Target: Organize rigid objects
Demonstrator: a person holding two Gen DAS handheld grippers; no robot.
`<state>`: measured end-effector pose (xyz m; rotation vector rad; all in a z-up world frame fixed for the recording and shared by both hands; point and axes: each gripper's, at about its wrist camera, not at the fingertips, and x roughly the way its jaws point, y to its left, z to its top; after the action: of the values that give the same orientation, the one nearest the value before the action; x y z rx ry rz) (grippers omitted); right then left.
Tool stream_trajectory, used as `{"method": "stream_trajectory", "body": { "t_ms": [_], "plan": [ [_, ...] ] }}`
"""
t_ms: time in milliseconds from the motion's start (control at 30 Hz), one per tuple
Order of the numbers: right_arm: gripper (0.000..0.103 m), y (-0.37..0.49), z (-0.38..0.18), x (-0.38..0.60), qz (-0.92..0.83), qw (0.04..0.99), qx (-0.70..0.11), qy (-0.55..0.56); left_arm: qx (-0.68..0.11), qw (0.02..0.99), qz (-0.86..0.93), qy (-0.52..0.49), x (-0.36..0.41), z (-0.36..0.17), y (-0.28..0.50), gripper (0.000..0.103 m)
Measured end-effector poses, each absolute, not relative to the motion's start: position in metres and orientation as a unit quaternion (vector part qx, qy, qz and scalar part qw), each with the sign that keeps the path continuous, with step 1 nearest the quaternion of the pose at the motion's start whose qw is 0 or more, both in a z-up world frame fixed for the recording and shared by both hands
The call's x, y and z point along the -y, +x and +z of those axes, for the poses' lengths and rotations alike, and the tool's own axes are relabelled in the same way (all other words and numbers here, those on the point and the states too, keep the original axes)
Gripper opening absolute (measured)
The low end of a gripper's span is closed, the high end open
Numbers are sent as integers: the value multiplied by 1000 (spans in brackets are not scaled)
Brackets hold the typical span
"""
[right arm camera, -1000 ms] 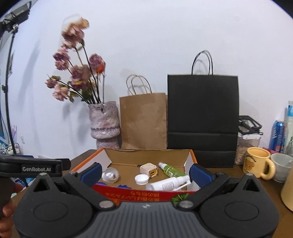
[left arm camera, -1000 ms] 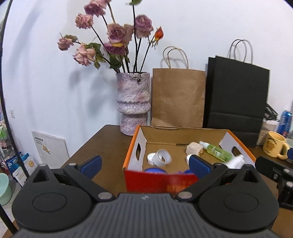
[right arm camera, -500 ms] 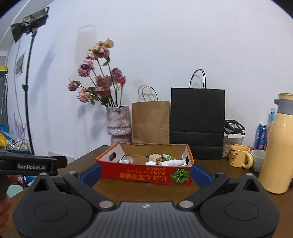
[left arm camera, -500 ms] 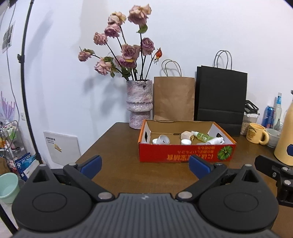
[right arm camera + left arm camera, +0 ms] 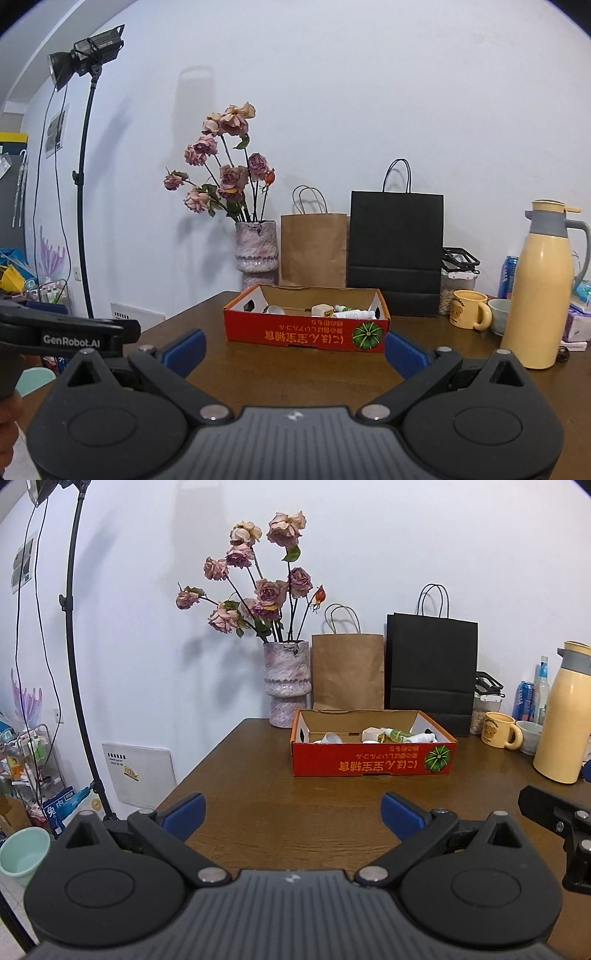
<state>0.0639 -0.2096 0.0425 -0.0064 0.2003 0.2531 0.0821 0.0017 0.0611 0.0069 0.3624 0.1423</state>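
A red cardboard box [image 5: 373, 764] [image 5: 306, 334] stands on the brown table, well ahead of both grippers. Inside it lie a white tape roll [image 5: 330, 738], a small cream cube [image 5: 373, 734] [image 5: 322, 309], a green spray bottle [image 5: 399, 733] and a white bottle [image 5: 354, 314]. My left gripper [image 5: 291, 814] is open, blue pads wide apart, nothing between them. My right gripper [image 5: 293, 350] is open too and holds nothing. Each gripper shows at the edge of the other's view.
Behind the box stand a vase of dried roses [image 5: 286, 683], a brown paper bag [image 5: 347, 672] and a black paper bag [image 5: 430, 668]. To the right are a yellow mug [image 5: 469, 309], a cream thermos [image 5: 543, 291] and cans. A light stand [image 5: 77, 664] rises beyond the table's left edge.
Both grippers have pulled back from right over the box to well short of it. Both stay open with nothing in them. The box and its contents have not moved.
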Motion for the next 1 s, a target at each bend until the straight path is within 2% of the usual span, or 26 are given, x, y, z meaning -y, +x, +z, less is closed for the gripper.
{"method": "stream_trajectory", "body": {
  "t_ms": [1000],
  "plan": [
    [103, 60, 42, 213, 122, 987, -101, 0, -183, 981, 61, 4, 4, 58, 79, 103]
  ]
}}
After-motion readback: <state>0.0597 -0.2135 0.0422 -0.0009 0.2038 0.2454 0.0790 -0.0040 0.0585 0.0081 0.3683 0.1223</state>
